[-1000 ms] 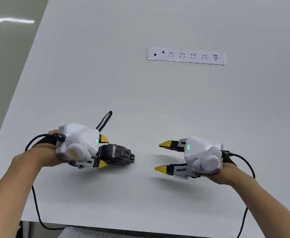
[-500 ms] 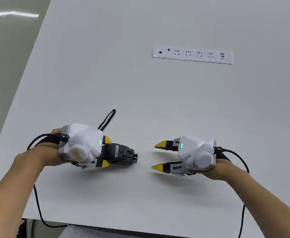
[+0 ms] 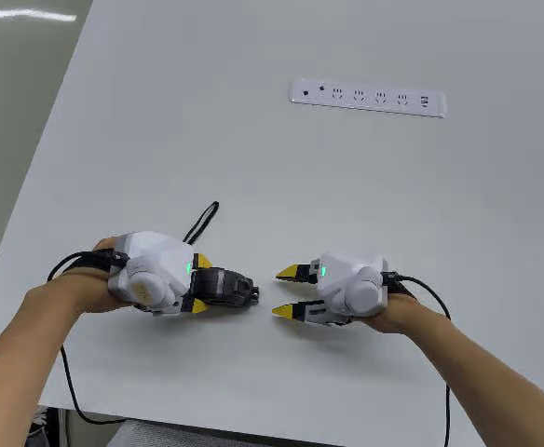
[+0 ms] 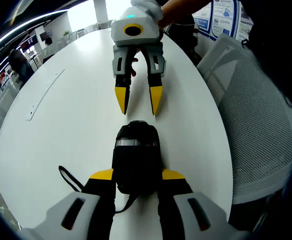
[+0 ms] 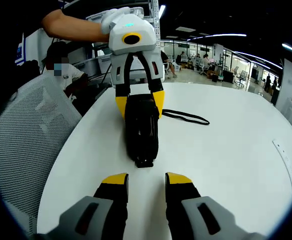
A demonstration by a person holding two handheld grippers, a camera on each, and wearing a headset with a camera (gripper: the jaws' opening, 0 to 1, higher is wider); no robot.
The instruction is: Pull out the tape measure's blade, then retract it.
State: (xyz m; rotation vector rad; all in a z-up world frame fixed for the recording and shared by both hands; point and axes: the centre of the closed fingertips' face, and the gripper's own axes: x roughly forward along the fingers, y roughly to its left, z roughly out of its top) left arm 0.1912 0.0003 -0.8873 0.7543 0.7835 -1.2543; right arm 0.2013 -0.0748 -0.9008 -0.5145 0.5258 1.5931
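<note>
Head above; opposed gripper views, common tape measure (image 4: 136,157)

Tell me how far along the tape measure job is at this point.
Done: the left gripper is shut on the black tape measure, holding its case on the table. In hand: the right gripper is open, its tips aimed at the case's front end with a gap between. Left: catching the blade's hook, pulling it out and retracting it; no blade is out yet.

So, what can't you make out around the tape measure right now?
- Blade hook: right gripper view, black on the black tape measure, too small to tell.
- Tape measure's rear: head view, covered by left gripper.
- Strap's attachment: head view, behind that gripper.
</note>
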